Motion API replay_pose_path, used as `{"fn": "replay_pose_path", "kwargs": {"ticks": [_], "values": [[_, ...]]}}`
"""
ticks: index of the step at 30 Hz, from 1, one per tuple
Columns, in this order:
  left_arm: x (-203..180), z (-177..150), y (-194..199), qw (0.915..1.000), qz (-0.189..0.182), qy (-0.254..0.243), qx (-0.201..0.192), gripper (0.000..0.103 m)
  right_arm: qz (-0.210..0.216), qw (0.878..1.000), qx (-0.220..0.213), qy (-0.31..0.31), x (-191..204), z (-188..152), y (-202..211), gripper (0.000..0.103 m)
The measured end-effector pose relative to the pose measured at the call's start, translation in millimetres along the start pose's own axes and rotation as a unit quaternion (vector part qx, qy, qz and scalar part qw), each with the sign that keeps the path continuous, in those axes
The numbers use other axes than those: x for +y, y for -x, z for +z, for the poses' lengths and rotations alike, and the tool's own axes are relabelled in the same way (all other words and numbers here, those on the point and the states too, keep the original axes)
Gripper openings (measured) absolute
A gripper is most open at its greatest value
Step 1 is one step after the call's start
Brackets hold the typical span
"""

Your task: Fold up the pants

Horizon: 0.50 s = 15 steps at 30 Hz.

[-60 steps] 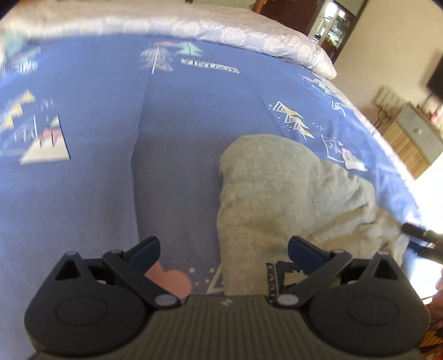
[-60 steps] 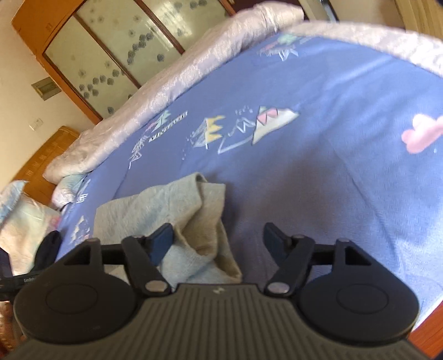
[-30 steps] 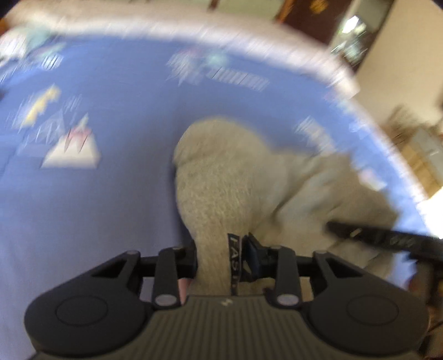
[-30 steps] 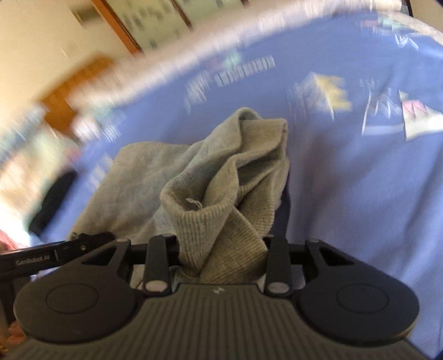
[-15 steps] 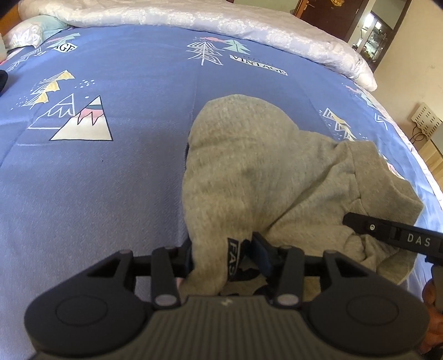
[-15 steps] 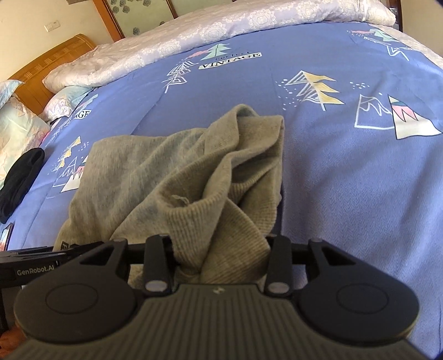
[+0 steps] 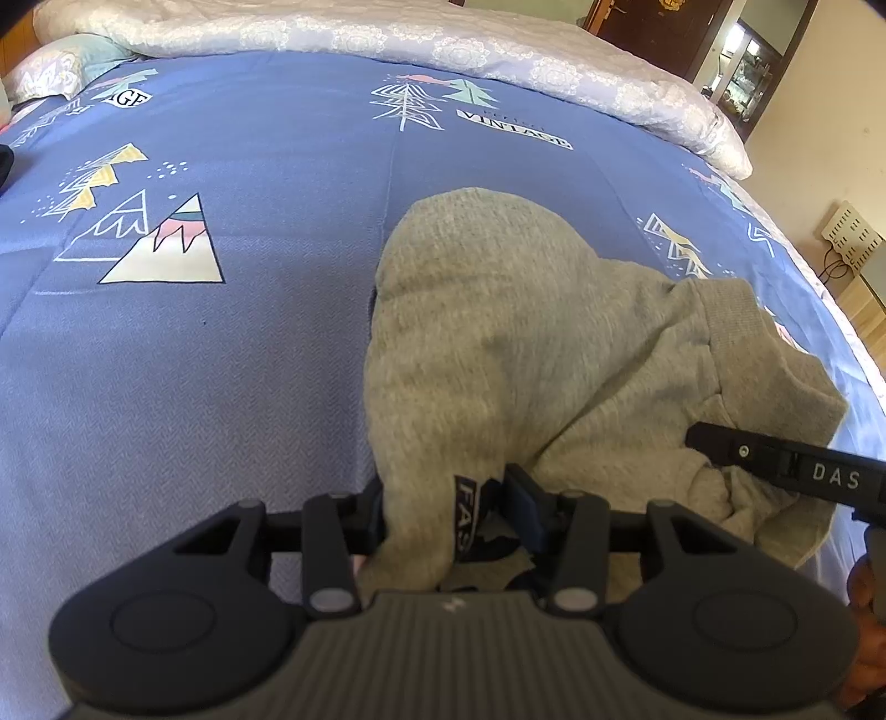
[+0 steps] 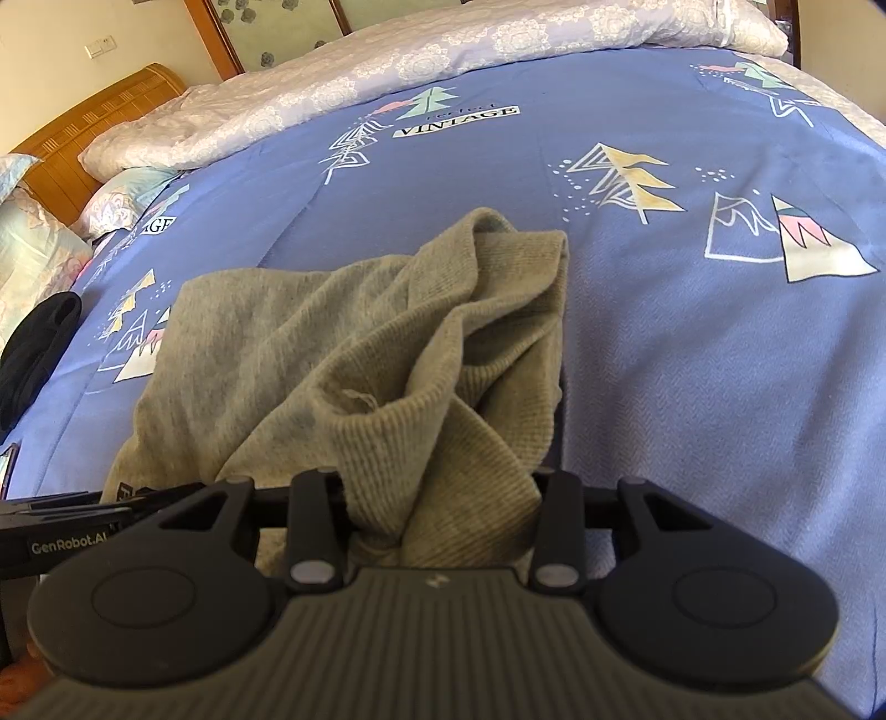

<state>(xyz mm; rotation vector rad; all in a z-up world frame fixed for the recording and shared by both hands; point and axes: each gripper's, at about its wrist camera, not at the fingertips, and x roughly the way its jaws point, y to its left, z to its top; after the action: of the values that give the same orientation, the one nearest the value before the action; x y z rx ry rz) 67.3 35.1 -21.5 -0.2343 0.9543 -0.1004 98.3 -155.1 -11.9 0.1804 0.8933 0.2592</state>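
Observation:
Grey sweatpants (image 7: 498,343) lie bunched on a blue patterned bedspread (image 7: 221,360). My left gripper (image 7: 448,509) is shut on the near edge of the pants, by a black label strip. The right gripper's finger (image 7: 786,468) shows at the right of this view. In the right wrist view my right gripper (image 8: 443,498) is shut on the ribbed waistband of the pants (image 8: 343,343), and the cloth rises in folds ahead of it. The left gripper's finger (image 8: 83,520) shows at the left edge.
A white quilt (image 7: 443,50) lies along the far side of the bed. Pillows (image 8: 33,243) and a wooden headboard (image 8: 94,116) are at the left. A black garment (image 8: 39,343) lies at the left bed edge. The bed's right edge (image 7: 830,310) drops to a wooden floor.
Both grippers closed on the pants' near edge about a second ago. Since then they have lifted and drawn the cloth a little; the last half second shows almost no movement.

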Motion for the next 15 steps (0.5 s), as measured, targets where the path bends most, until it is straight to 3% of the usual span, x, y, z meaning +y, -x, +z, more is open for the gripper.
{"fn": "replay_pose_path", "kwargs": {"ticks": [15], "values": [[0.6, 0.7, -0.5, 1.0, -0.006, -0.001, 0.004, 0.044, 0.0, 1.0, 0.002, -0.001, -0.4, 0.1, -1.2, 0.044]]}}
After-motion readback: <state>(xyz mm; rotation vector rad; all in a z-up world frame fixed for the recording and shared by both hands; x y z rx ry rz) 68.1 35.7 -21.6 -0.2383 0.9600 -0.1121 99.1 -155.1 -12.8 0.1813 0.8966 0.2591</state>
